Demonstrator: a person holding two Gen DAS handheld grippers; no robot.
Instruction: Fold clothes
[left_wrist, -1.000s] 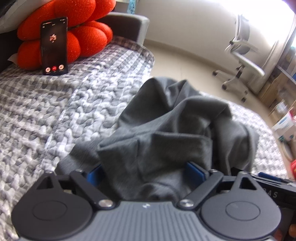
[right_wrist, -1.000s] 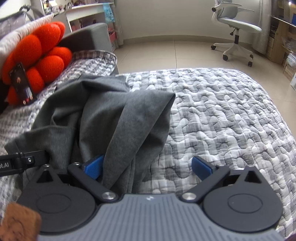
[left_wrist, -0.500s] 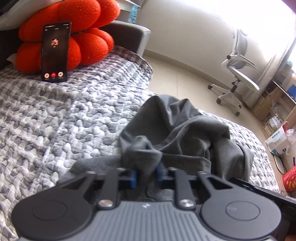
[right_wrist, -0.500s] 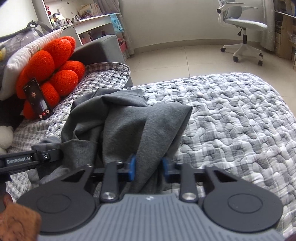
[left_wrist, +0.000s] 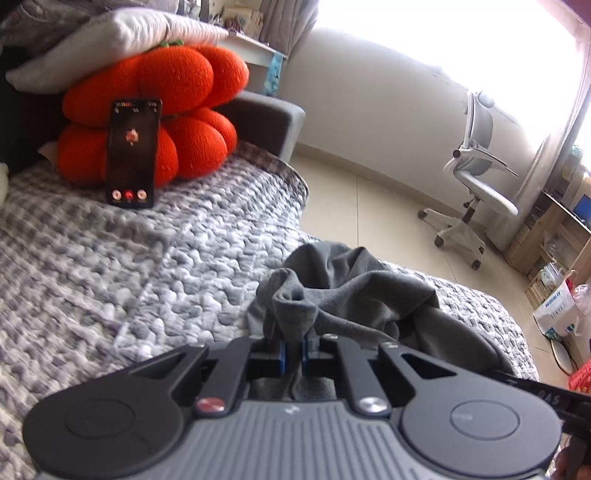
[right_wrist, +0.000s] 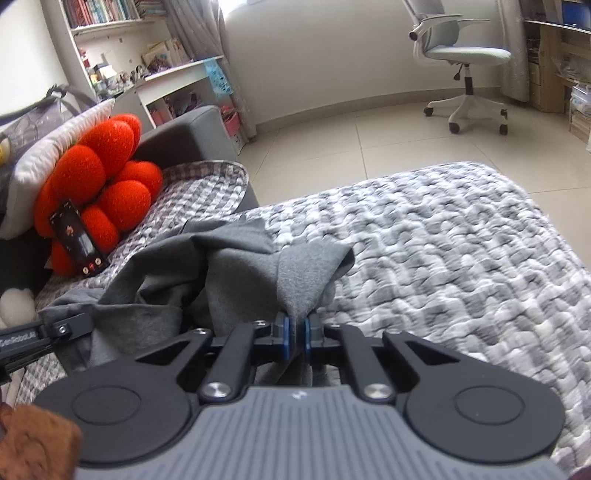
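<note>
From the left wrist view, the left claw (left_wrist: 291, 350) is clamped on a bunched edge of the grey garment (left_wrist: 354, 295), a tuft of cloth standing up between its blue pads. The rest of the garment lies crumpled on the quilted bed cover (left_wrist: 129, 266), trailing off to the right. Well beyond it, a phone (left_wrist: 133, 153) leans against an orange cushion (left_wrist: 155, 110) at the head of the bed, and an office chair (left_wrist: 476, 177) stands on the tiled floor.

From the right wrist view, the right claw (right_wrist: 295, 334) is likewise pinched shut on another fold of the same garment (right_wrist: 221, 258), which rises in a peak from the pads and sags away to the left, where the tip of the left claw's arm pokes in. The bed cover (right_wrist: 443, 240) to the right is bare of clothing.

The cloth looks soft, light and limp, a thickish knit that drapes and creases freely and will not hold any shape alone. It seems unlikely to slip from the pads, but a grip on a bunch gathers several layers. For a clean fold, holds at two matching corners or along one hem would probably let it hang flat.
</note>
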